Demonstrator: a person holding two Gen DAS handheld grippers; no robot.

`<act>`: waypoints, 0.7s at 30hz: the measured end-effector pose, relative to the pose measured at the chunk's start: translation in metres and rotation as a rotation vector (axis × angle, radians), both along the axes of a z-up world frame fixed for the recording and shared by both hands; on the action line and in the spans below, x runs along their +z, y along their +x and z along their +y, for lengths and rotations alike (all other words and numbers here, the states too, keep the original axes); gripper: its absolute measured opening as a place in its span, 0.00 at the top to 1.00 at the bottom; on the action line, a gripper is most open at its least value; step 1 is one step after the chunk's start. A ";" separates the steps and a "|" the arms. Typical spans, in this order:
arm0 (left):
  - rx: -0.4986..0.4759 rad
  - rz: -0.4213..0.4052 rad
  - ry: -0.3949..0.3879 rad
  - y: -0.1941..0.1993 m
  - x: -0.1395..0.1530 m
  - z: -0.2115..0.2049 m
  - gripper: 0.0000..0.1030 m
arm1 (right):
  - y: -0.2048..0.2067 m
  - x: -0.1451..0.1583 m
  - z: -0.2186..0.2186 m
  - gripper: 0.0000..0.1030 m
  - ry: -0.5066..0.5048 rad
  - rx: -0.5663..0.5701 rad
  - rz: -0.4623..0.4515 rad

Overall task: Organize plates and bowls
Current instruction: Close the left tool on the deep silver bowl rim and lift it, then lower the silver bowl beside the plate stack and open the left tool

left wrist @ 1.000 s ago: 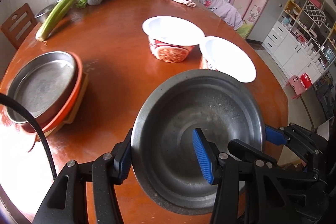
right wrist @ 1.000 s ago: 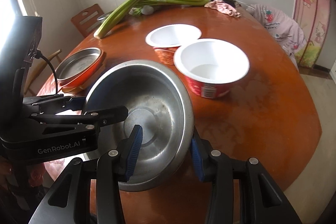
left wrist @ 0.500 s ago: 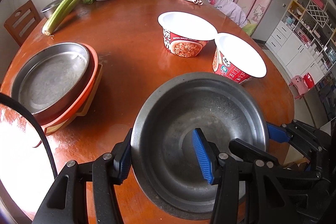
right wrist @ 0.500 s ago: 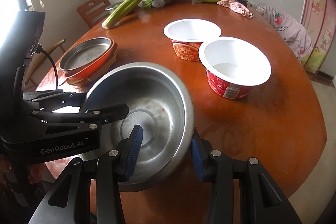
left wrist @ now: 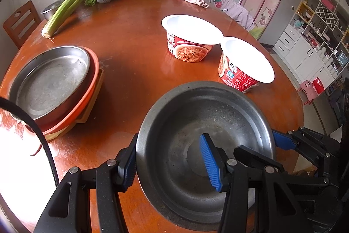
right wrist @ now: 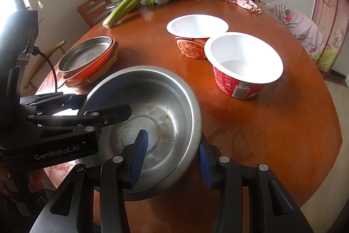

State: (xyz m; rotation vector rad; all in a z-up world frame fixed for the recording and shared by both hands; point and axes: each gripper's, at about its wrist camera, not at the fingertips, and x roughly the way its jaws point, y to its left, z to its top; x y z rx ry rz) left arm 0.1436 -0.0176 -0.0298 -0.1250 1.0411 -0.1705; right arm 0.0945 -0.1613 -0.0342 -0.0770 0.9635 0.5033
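Above the desk's (left wrist: 135, 40) near edge, steel bowl (left wrist: 209, 123) is grasped by its rim on opposite sides: left hand-held gripper (left wrist: 172, 167) and right hand-held gripper (right wrist: 172, 158) both clenched. Risk judged: thin-rim slippage if tilted.

Both grippers are matte black plastic linkages with flat bars joined by round silver screws. The left gripper (left wrist: 172, 164) has fingers (left wrist: 210, 162) faced with ribbed blue pads; the right gripper (right wrist: 172, 158) has the same. White "GenRobot.AI" lettering marks the left gripper's side, and a black cable (right wrist: 51, 68) plugs into its boxy black housing
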 end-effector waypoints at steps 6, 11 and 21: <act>0.002 0.009 0.004 0.002 -0.002 -0.002 0.49 | 0.001 -0.002 0.000 0.55 -0.005 -0.008 0.003; 0.002 0.012 0.006 0.003 -0.002 -0.003 0.48 | 0.001 -0.003 -0.002 0.54 0.001 -0.006 0.010; 0.007 0.010 0.006 0.002 -0.001 -0.001 0.47 | 0.001 -0.003 -0.007 0.55 0.035 -0.006 0.025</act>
